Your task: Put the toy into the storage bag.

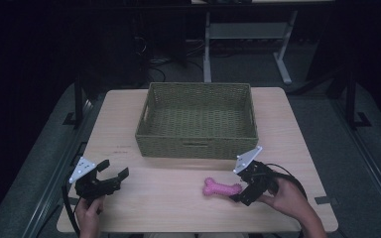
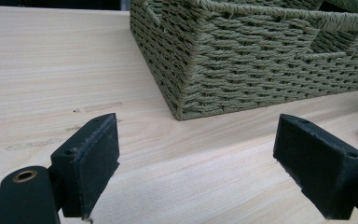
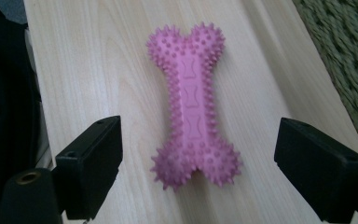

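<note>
The pink spiked rubber bone toy (image 1: 221,188) lies flat on the light wooden table (image 1: 178,208), near the front edge and just in front of the woven olive-green rectangular basket (image 1: 197,120), not touching it. Over to the right gripper view: the bone (image 3: 191,100) runs lengthwise away from the camera, its near knobbed end sitting between the two black jaws, and there's clear table showing on both sides of it. Those jaws are spread wide, released, touching nothing. From above, the right gripper (image 1: 241,191) sits right at the bone's right end, held in the person's right hand (image 1: 287,198).

Across the table, the left gripper (image 1: 113,173) hangs near the front left corner, well apart from the toy, gripped by the left hand (image 1: 88,214). Its jaws are parted too, holding nothing. Its own view looks across bare wood to the basket's near corner (image 2: 186,100).
</note>
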`<state>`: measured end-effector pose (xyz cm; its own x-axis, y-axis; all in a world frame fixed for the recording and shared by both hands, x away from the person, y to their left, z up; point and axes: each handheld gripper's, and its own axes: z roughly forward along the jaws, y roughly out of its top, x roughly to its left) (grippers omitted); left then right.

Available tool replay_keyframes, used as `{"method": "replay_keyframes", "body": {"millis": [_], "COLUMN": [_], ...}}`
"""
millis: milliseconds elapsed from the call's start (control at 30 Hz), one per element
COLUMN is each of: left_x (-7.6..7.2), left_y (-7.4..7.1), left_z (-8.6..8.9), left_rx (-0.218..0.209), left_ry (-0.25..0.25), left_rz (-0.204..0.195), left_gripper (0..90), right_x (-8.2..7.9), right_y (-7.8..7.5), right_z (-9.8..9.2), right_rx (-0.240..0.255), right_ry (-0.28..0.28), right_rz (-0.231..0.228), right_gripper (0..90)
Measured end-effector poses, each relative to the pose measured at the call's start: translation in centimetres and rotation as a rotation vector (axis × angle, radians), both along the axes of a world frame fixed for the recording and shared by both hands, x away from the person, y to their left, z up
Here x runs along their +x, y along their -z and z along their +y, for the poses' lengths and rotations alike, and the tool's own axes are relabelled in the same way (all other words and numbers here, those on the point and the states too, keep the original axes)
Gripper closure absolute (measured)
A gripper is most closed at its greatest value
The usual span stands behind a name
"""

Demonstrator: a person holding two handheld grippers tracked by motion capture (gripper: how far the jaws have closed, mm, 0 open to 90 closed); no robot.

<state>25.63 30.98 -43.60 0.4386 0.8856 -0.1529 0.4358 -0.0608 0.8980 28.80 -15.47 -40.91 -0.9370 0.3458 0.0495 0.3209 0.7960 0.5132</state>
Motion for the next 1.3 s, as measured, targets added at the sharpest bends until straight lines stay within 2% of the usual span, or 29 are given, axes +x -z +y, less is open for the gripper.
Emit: {"method": "replay_keyframes", "body": {"millis": [200,267,400,567,733,1100,1300], "left_x": [0.0,0.0,0.0,0.0,0.0,0.0,0.1], "left_y": [0.0,0.0,0.0,0.0,0.0,0.0,0.0], "left_z": [0.1,0.1,0.1,0.1,0.1,0.1,0.1], "left_rx": [-0.004,-0.007,-0.01,-0.006,-0.008,-0.014,-0.016], "left_ry": [-0.003,-0.006,-0.002,0.001,0.001,-0.001,0.0], "left_rz": [-0.002,-0.002,-0.002,-0.003,-0.002,-0.001,-0.001], "left_gripper": [13.8,13.8,13.8,13.8,13.8,13.8,13.8], "right_x": [0.5,0.7,1.0,1.3,1.4,1.6,1.7], "right_y": [-0.1,0.1,0.4,0.8,1.3,2.3,2.7], "right_z": [1.6,2.0,2.9,3.6,4.1,5.0,5.3], "right_rx": [-0.023,-0.046,-0.079,-0.112,-0.142,-0.208,-0.234], "right_ry": [-0.038,-0.044,-0.069,-0.072,-0.097,-0.113,-0.133], "right_rz": [0.005,0.01,0.012,0.023,0.027,0.028,0.024], "right_gripper": [15.5,15.8,20.3,23.5,30.6,47.6,51.3]}}
